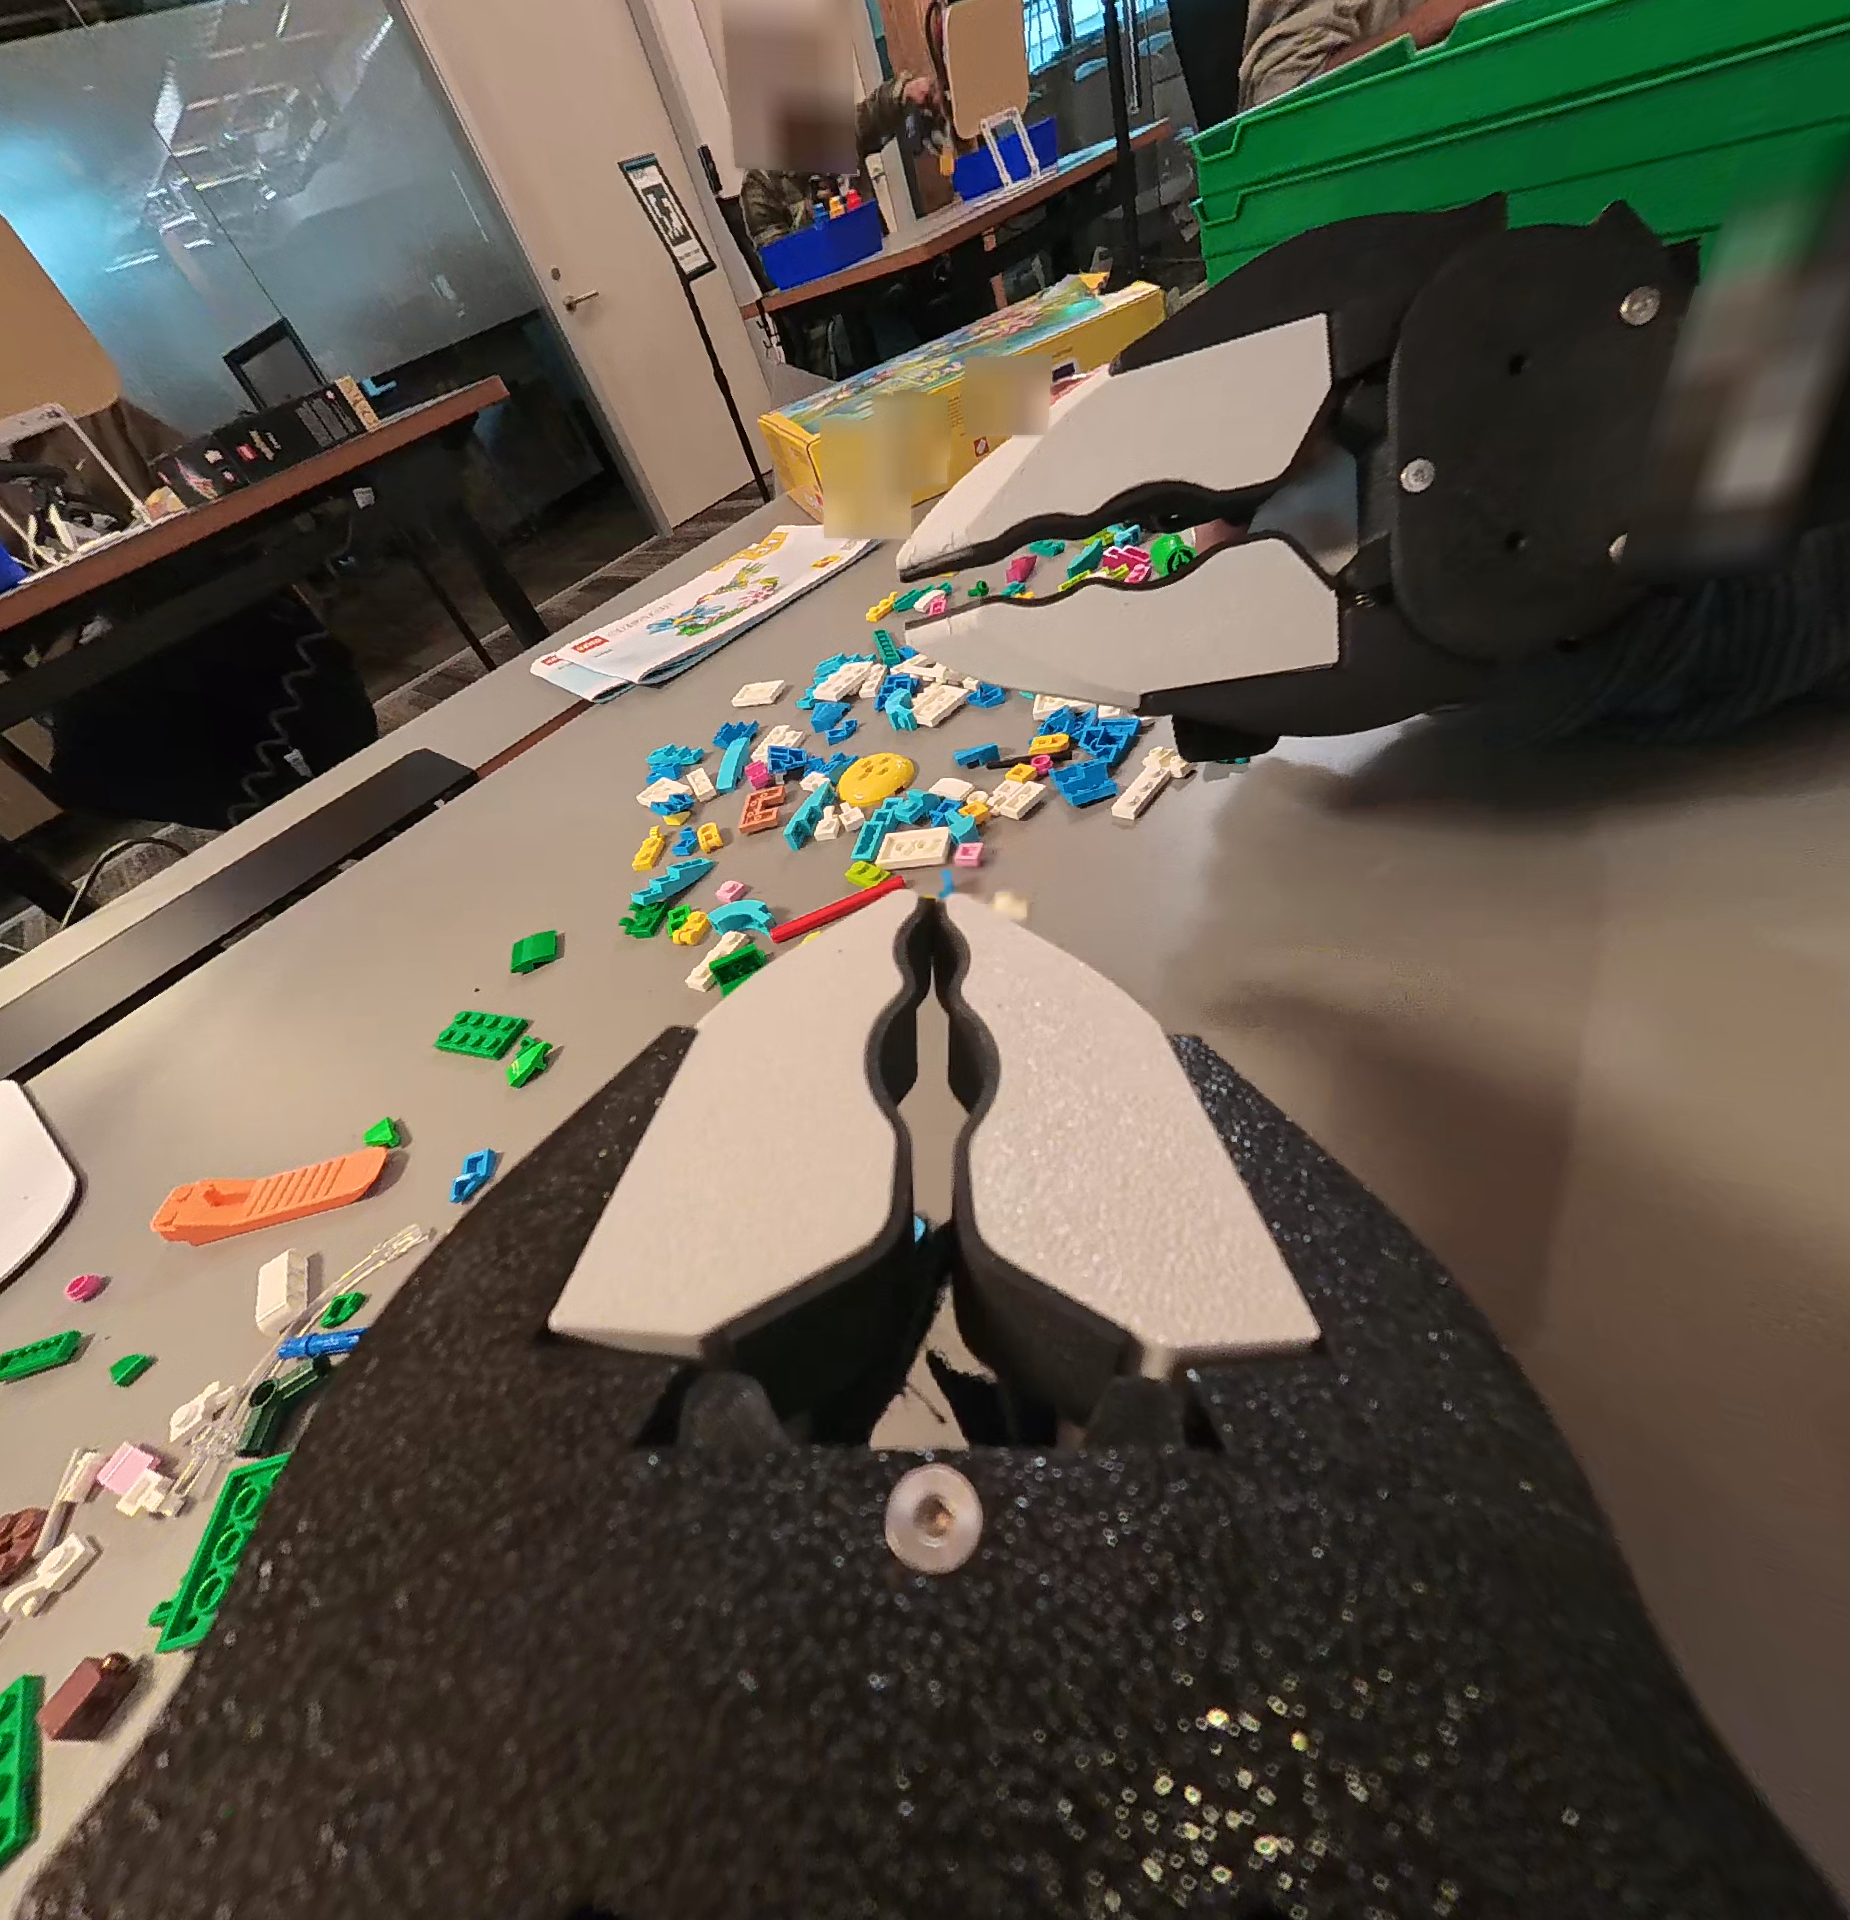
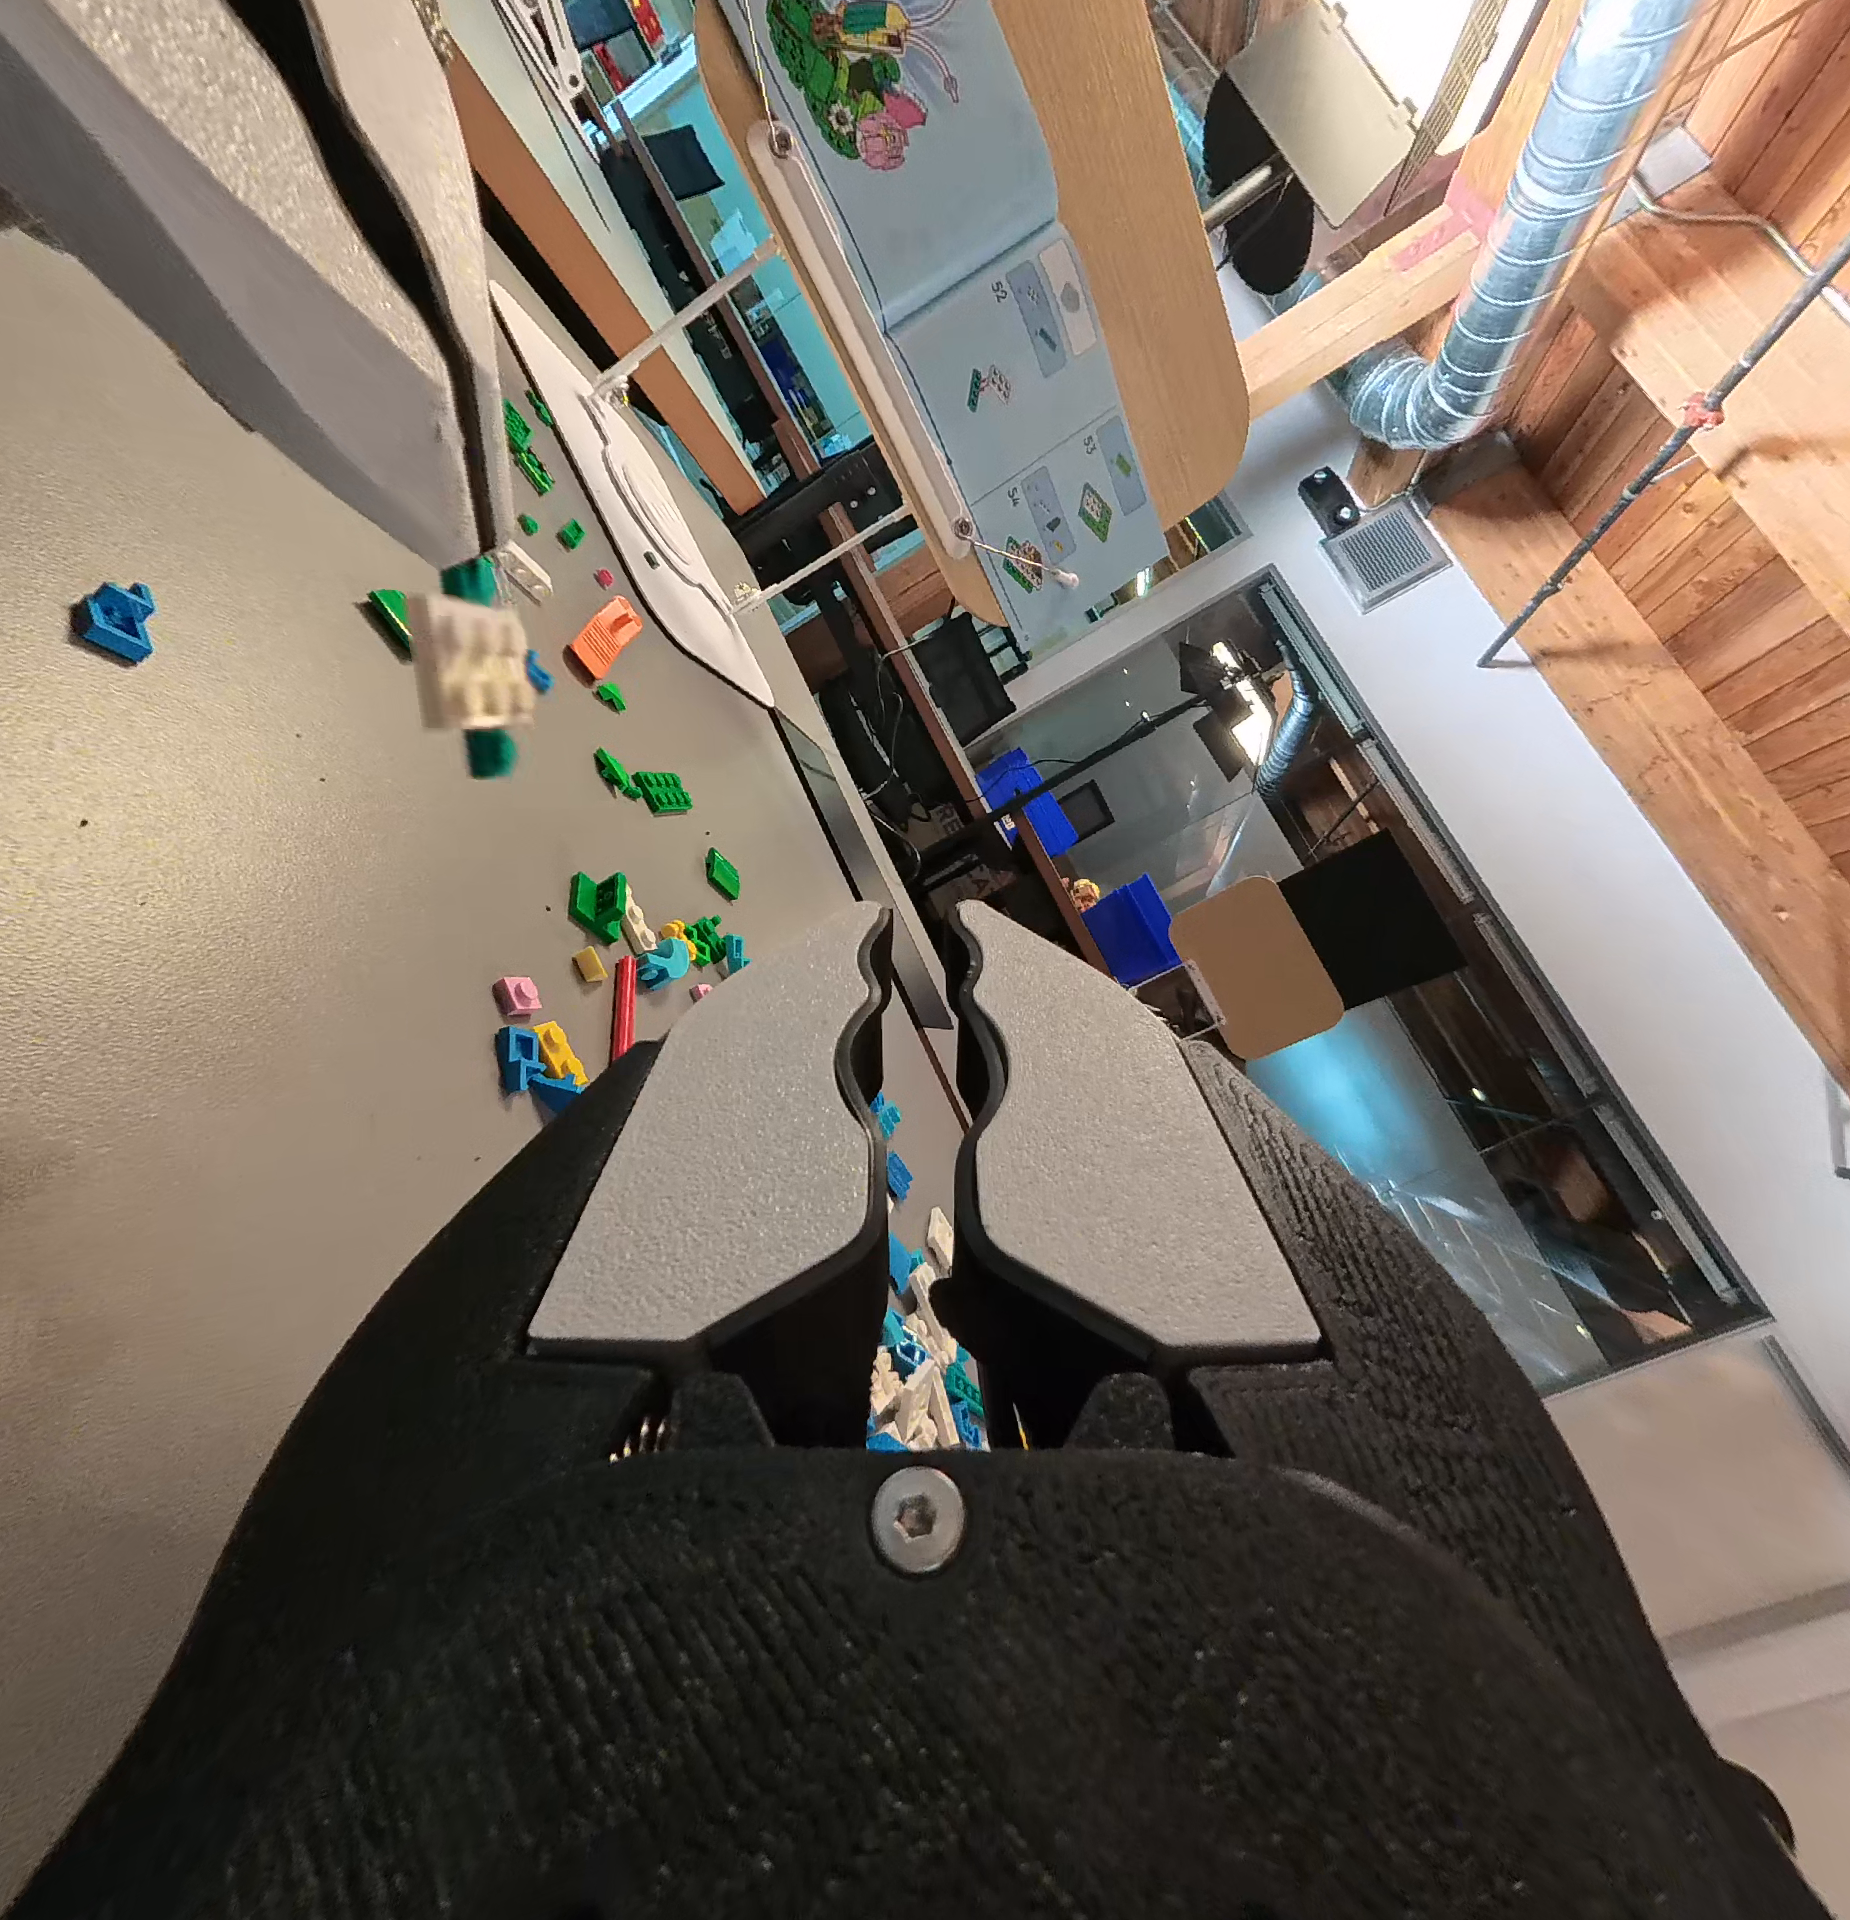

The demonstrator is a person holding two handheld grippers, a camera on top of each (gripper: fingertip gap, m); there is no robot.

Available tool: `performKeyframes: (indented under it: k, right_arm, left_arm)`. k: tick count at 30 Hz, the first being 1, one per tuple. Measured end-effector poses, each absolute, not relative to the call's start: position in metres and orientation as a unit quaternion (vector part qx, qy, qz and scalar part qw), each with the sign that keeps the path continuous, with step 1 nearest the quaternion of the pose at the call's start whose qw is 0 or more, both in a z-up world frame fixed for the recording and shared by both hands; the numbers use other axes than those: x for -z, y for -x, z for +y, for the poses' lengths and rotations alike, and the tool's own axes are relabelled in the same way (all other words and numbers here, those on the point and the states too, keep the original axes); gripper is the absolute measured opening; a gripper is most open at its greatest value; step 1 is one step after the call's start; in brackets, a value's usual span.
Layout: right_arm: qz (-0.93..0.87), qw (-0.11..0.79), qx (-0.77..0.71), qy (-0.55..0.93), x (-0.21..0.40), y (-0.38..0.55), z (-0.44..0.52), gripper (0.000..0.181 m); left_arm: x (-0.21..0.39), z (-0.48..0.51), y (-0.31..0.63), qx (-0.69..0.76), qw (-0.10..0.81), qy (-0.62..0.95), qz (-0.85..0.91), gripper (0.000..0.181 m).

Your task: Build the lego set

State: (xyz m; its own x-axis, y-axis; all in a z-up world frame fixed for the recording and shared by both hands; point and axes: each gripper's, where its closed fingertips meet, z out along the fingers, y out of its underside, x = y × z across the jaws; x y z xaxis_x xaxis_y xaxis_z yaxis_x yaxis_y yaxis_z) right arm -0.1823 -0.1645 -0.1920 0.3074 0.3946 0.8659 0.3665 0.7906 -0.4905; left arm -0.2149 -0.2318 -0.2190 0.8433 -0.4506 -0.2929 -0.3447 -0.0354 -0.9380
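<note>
Left gripper [image 1: 936, 906]: jaws pressed together at the tips, pinching a small white-and-green lego assembly [image 2: 472, 665], blurred in the right wrist view and mostly hidden behind the tips in the left wrist view. The assembly hung clear above the grey tabletop [image 1: 1420, 1039].

Right gripper [image 2: 921, 914]: jaws slightly spread, a narrow gap between the tips, nothing held. It was tilted on its side over the far part of the loose brick pile [image 1: 859, 769], well apart from the assembly.

The pile of blue, white, yellow and pink pieces lay just beyond the left gripper. A red rod [image 1: 836, 914] lay at the pile's near edge. To the pile's left, scattered green plates [image 1: 481, 1034] and an orange brick separator [image 1: 272, 1195] lay on the tabletop. Beyond the pile lay a closed instruction booklet [image 1: 692, 608], then a yellow box [image 1: 962, 405]. Green bins [image 1: 1523, 135] were stacked past the right gripper. An open instruction booklet on a wooden stand [image 2: 1004, 260] stood beyond the green plates.
</note>
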Motion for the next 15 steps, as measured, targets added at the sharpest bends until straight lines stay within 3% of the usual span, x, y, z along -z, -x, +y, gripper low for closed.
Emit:
performKeyframes:
  k: [9,15]
  right_arm:
    - [-0.589,0.739,-0.009,0.326,0.193,0.183,-0.164,0.007]
    - [-0.582,0.74,-0.014,0.336,0.191,0.181,-0.16,0.007]
  left_arm:
    - [0.218,-0.231,0.216,0.035,0.639,0.718,0.273,0.0]
    - [0.181,-0.235,0.255,-0.029,0.729,0.662,0.175,0.0]
